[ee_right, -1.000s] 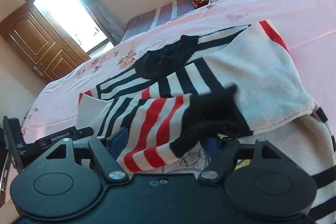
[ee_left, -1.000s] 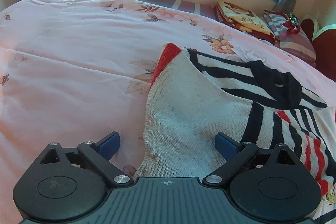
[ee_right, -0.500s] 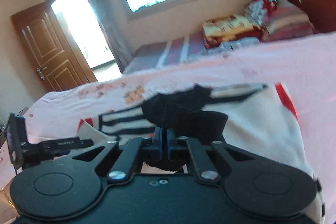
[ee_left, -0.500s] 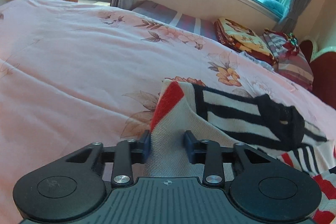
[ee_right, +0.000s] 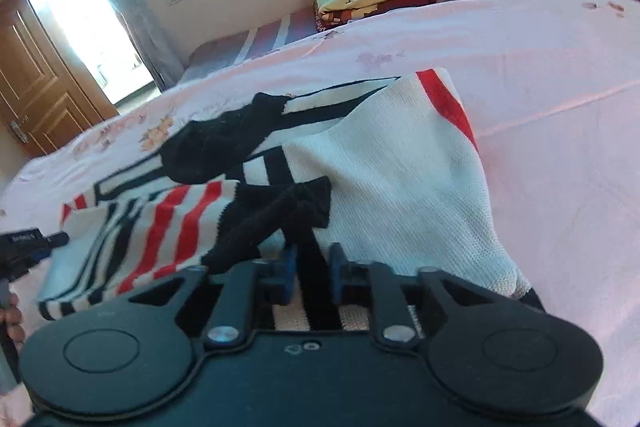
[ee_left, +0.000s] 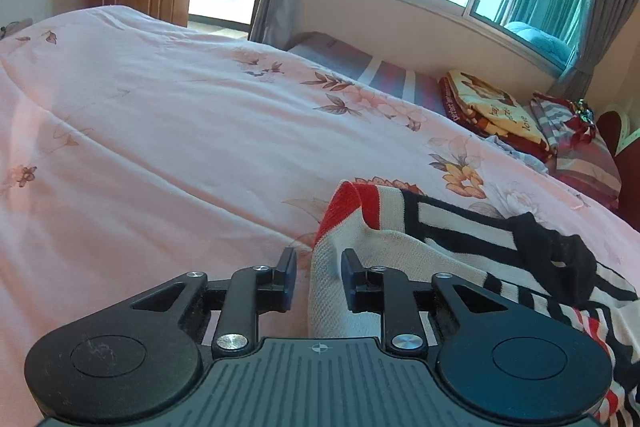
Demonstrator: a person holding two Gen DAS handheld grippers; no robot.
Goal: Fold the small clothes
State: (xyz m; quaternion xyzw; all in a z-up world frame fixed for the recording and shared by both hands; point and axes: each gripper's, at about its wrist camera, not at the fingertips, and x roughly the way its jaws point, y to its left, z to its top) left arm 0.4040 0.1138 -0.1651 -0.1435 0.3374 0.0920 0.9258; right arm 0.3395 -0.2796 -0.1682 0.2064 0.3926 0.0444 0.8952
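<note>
Striped sweater (ee_right: pixel 392 167) lies half-folded on the pink bed (ee_left: pixel 160 155), left claw (ee_left: pixel 318 279) narrow around its cream edge, right claw (ee_right: pixel 312 273) pinching the black hem; mid-fold, I judge next: carry both edges across together.

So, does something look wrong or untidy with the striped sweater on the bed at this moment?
Nothing looks damaged or spilled. The striped sweater is only rumpled: its black collar is bunched and a black cuff lies crumpled across the front, normal in mid-fold. The left gripper and right gripper each have fabric between the fingers.
</note>
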